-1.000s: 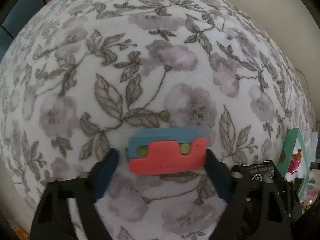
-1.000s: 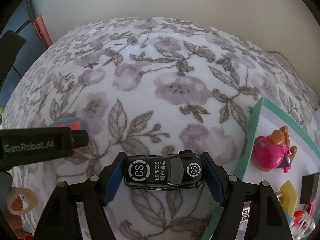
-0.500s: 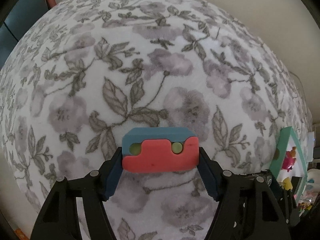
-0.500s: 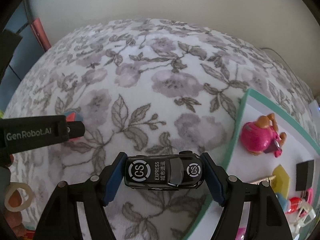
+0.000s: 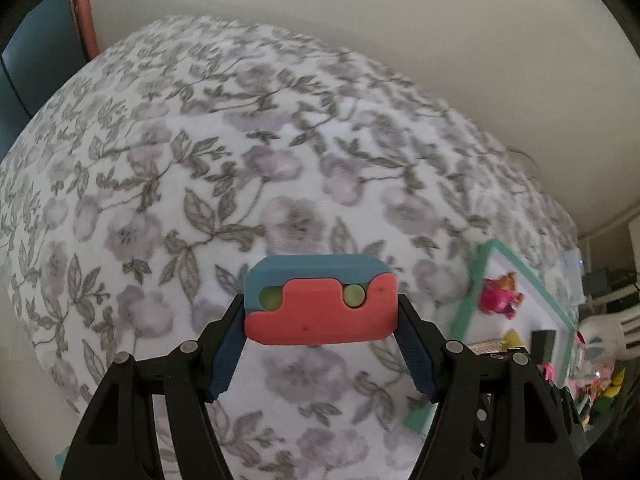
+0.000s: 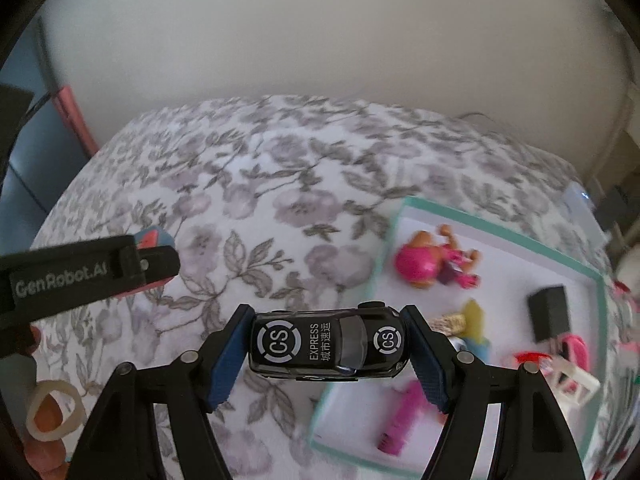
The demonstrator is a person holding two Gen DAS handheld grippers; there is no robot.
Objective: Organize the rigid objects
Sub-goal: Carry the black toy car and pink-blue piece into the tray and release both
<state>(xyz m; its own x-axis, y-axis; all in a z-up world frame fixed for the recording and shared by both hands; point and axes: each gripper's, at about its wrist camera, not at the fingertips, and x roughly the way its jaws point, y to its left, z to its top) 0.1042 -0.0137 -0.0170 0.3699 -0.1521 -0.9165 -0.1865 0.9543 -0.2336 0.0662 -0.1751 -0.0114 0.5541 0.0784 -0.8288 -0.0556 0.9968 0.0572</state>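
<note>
The left tongs (image 6: 150, 264) hide most of the red-and-blue block (image 6: 154, 237); the small toys (image 6: 560, 360) at the tray's (image 6: 500, 224) right end blur together.

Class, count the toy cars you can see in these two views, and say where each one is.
1. The black toy car sits crosswise between the right gripper's pads, held above the floral cloth. Others could be hidden in the cluttered tray.

Both grippers have lifted away from the floral cloth (image 5: 168, 184), which now looks smaller beneath them, with more wall showing beyond it. The green-rimmed tray (image 6: 496, 222) on the right has come much further into both views.
</note>
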